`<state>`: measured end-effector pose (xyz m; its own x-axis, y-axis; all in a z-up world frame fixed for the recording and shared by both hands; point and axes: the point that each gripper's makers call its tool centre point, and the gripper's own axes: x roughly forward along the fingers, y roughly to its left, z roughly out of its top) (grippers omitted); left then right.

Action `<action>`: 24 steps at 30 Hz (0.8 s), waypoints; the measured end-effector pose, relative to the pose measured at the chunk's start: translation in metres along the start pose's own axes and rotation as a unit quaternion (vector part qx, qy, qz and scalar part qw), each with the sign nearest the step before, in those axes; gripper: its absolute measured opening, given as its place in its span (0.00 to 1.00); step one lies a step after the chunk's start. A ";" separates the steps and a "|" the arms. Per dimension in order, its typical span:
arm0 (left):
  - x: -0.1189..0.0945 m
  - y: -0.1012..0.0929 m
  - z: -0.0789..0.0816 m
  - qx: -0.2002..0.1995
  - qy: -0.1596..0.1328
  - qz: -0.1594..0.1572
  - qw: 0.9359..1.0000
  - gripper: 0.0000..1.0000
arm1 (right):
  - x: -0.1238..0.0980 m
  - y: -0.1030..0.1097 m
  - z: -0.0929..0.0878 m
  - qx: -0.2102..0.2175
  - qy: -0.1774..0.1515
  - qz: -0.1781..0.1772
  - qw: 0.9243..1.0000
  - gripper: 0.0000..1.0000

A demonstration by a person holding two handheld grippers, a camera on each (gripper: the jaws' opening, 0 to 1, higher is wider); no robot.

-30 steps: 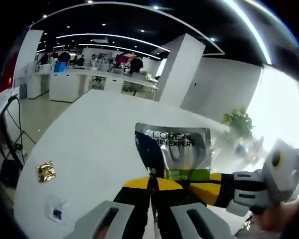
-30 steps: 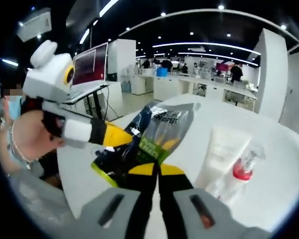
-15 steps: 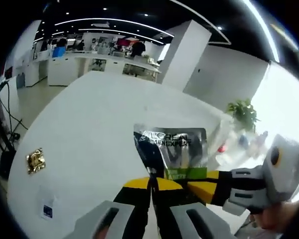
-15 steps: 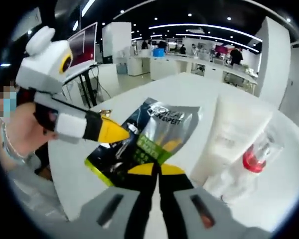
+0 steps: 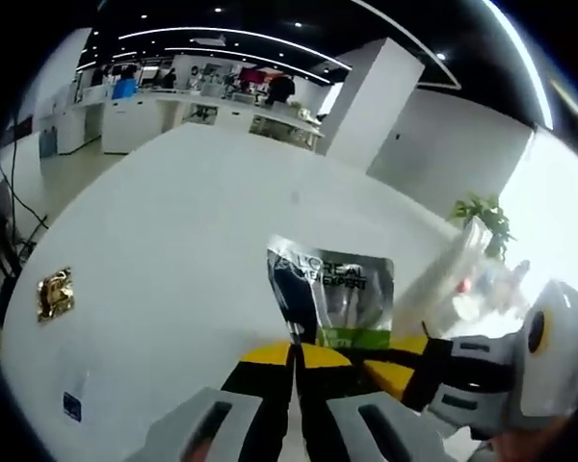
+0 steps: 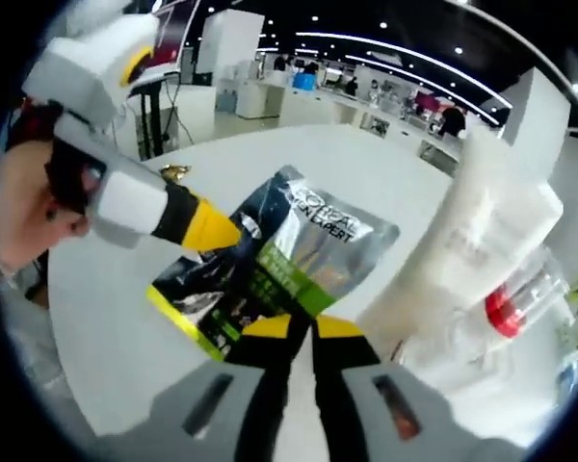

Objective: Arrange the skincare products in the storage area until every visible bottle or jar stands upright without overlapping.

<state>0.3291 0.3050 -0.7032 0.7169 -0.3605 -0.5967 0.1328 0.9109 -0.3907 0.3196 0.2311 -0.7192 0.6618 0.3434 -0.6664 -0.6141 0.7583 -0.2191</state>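
Sachet (image 5: 335, 294) of skincare product, silver and dark with a green band near its lower end and "L'OREAL MEN EXPERT" printed across the top, is held above the white table (image 5: 173, 241) by both grippers at once. In the left gripper view, the left gripper (image 5: 291, 358) has its yellow-tipped jaws closed together on the sachet's lower edge, and the right gripper (image 5: 433, 371) comes in from the right with its yellow tips against the same lower edge, beside the green band. In the right gripper view, the right gripper (image 6: 302, 332) has its jaws pressed together on the sachet (image 6: 270, 274) at the green band, while the left gripper (image 6: 217, 231) reaches in from the left, its yellow tip on the sachet's side edge, with a hand (image 6: 24, 207) around its grip.

Just to the right of the sachet in the right gripper view stands a white tube (image 6: 462, 260), and beside it lies or leans a clear bottle (image 6: 520, 303) with a red part inside; whether the bottle is upright I cannot tell. A small gold packet (image 5: 55, 294) lies on the table well apart from the sachet in the left gripper view, and a small sticker (image 5: 72, 405) sits nearer the table's edge. A green plant (image 5: 482, 212) stands beyond the table.
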 end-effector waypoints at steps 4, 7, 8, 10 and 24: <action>0.008 0.005 -0.003 -0.017 -0.006 -0.002 1.000 0.01 | 0.004 -0.005 -0.004 -0.019 0.005 -0.011 1.000 0.08; 0.016 0.012 -0.003 -0.022 -0.001 0.006 1.000 0.01 | 0.003 -0.016 -0.002 -0.076 -0.006 -0.040 0.996 0.08; 0.018 0.011 -0.005 -0.027 0.005 0.003 1.000 0.01 | 0.002 -0.012 -0.002 -0.067 -0.010 -0.032 0.997 0.08; 0.020 0.010 -0.006 -0.023 0.010 -0.001 1.000 0.01 | 0.000 -0.005 -0.002 -0.051 -0.014 -0.012 0.999 0.08; 0.020 0.018 -0.015 -0.080 -0.024 0.036 0.996 0.01 | -0.004 0.040 -0.038 -0.014 -0.005 0.063 0.998 0.06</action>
<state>0.3351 0.3108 -0.7327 0.7535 -0.2817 -0.5941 -0.0280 0.8890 -0.4571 0.2759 0.2386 -0.7525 0.5823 0.4409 -0.6831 -0.7046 0.6927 -0.1536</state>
